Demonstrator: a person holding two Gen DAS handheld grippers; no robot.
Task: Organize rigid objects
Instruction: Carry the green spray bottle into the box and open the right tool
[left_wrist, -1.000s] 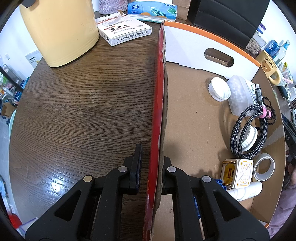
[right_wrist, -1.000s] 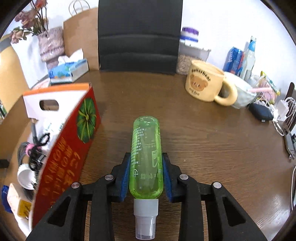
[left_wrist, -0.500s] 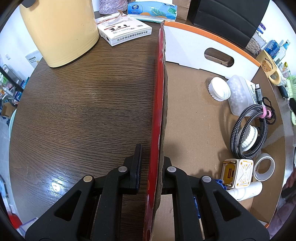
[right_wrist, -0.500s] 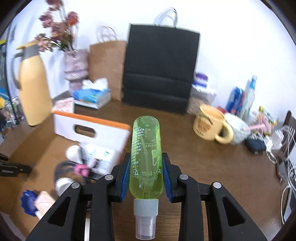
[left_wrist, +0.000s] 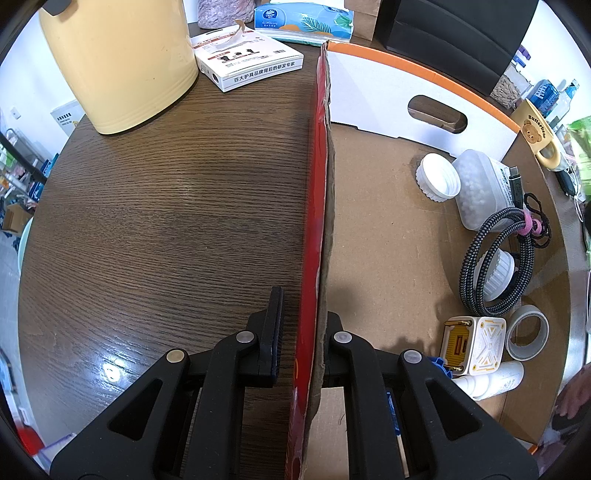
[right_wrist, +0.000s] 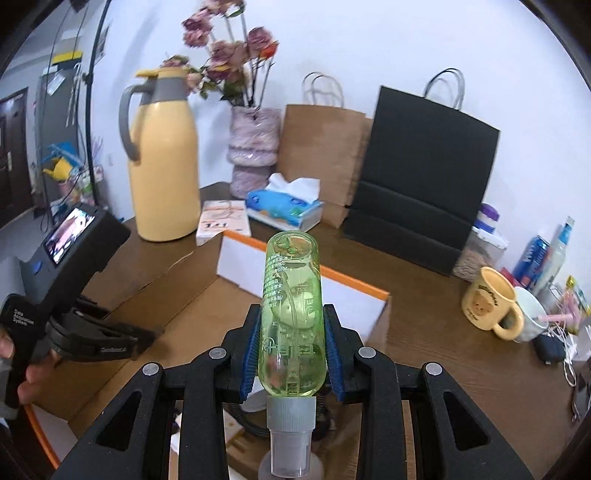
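My right gripper (right_wrist: 291, 350) is shut on a green transparent spray bottle (right_wrist: 291, 314), its grey cap toward the camera, held above the open cardboard box (right_wrist: 207, 306). My left gripper (left_wrist: 301, 332) is shut on the box's red side wall (left_wrist: 317, 206); it also shows at the left in the right wrist view (right_wrist: 92, 343). Inside the box lie a white lid (left_wrist: 437, 181), a clear tub of white beads (left_wrist: 480, 192), a coiled braided cable (left_wrist: 495, 266), a white-and-yellow charger (left_wrist: 474, 343), a tape roll (left_wrist: 526, 336) and a white bottle (left_wrist: 491, 380).
On the dark wood table (left_wrist: 166, 206) stand a yellow thermos jug (left_wrist: 118, 59), a white product box (left_wrist: 247, 62) and a tissue pack (left_wrist: 303, 18). In the right wrist view, paper bags (right_wrist: 421, 177), a flower vase (right_wrist: 253, 151) and a bear mug (right_wrist: 489, 302) stand around the box.
My right gripper has carried the green bottle left and up from beside the box to over its inside. The left gripper has kept still on the box wall.
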